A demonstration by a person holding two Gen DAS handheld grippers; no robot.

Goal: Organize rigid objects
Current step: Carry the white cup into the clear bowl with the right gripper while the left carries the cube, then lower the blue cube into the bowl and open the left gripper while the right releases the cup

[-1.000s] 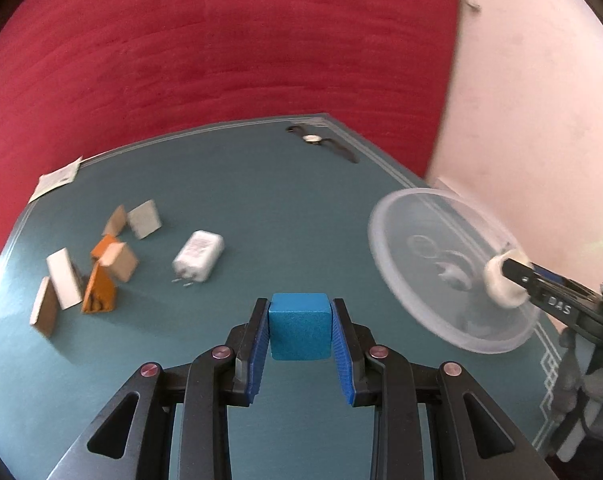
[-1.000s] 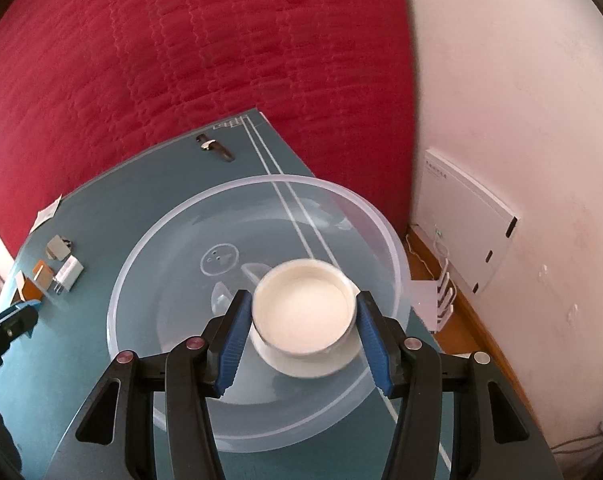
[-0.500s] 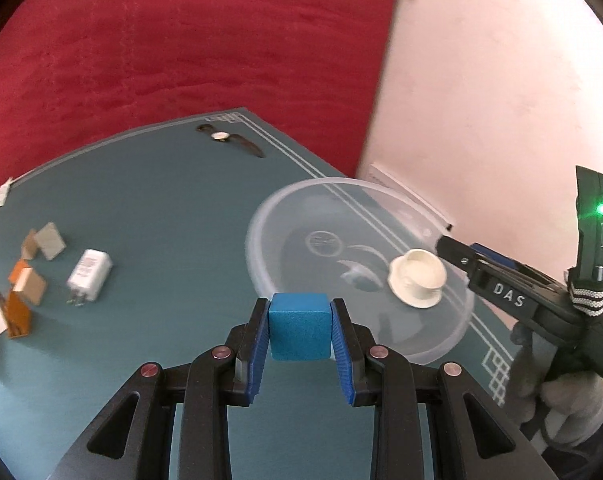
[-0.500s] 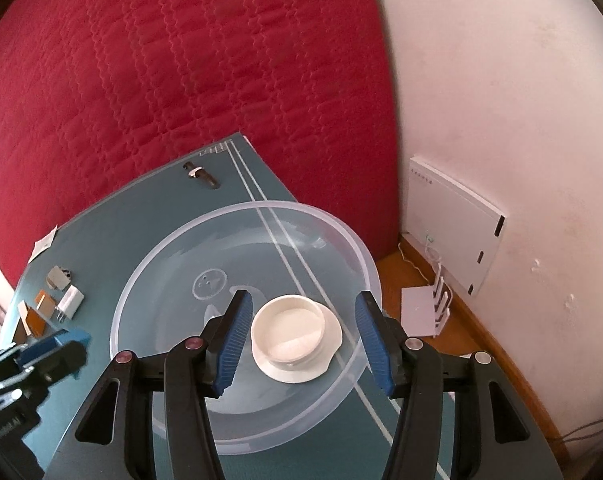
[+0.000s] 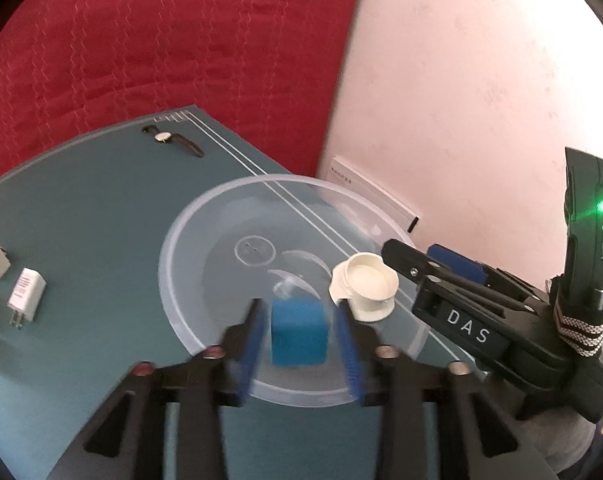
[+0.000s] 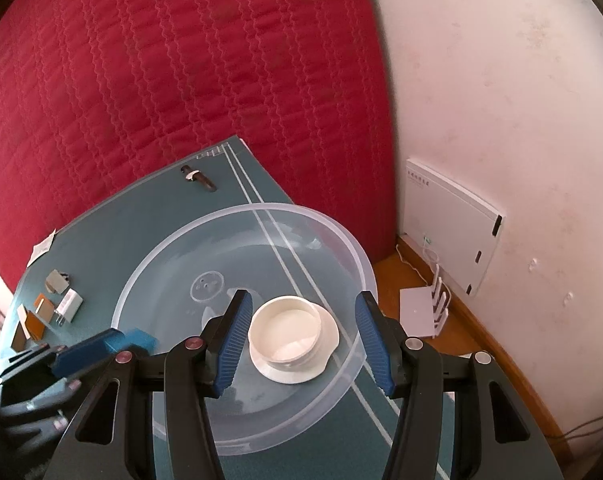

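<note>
The left gripper (image 5: 301, 340) has its jaws apart, with a small gap on each side of the blue cube (image 5: 298, 332). The cube sits between the blue pads above the near part of the clear plastic bowl (image 5: 173, 280). The picture is blurred here, so I cannot say if the cube already rests on the bowl's bottom or is dropping; probably it is being let go, because the bowl is the collecting place.

The right gripper (image 6: 301, 336) is also wide open, its fingers on both sides of the white round lid-like cup (image 6: 291, 332) without touching it. This cup lies inside the bowl, near its right side, so I judge it as already delivered.

On the teal table (image 5: 101, 208) other things wait: a white charger plug (image 5: 26, 290) and some small tan and orange blocks (image 6: 37, 316) at the left, well apart from the bowl, and a wristwatch (image 5: 173, 140) at the far edge. They probably go into the bowl next.
</note>
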